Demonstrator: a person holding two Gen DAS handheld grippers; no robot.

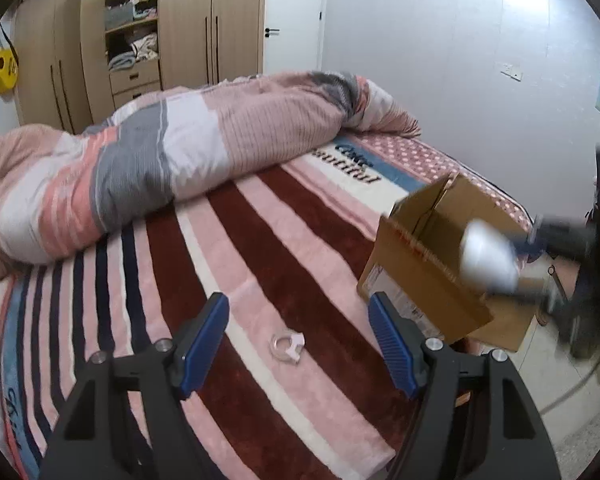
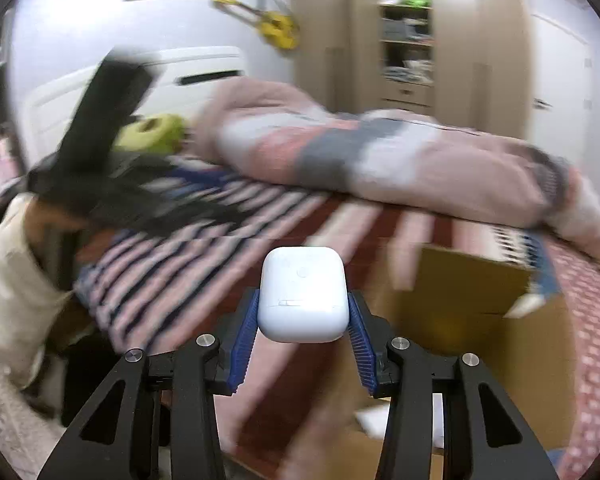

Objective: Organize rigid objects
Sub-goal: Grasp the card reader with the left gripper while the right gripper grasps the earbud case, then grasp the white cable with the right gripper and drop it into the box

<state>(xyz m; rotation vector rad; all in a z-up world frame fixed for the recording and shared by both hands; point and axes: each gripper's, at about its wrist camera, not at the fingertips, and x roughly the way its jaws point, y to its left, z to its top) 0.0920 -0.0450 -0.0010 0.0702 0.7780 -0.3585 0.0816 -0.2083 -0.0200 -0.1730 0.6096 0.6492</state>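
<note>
**White case carried at the box**

Left wrist view: the left hand-held gripper (image 1: pixel 300 338) hovers spread above the striped bed (image 1: pixel 284 240), a small clear ring piece (image 1: pixel 286 347) lying between its fingers. Right wrist view: the right hand-held gripper (image 2: pixel 302 320) pinches a white case (image 2: pixel 302 294) beside the open cardboard box (image 2: pixel 472 280).

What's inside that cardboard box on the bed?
The cardboard box stands open, showing only bare brown inner walls. Its bottom is hidden by the near wall and the white case held above it.

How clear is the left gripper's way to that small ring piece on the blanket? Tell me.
Probably clear, yes. The left gripper is open and empty, and the ring piece lies alone on the striped blanket between its fingers, with nothing over it.
</note>
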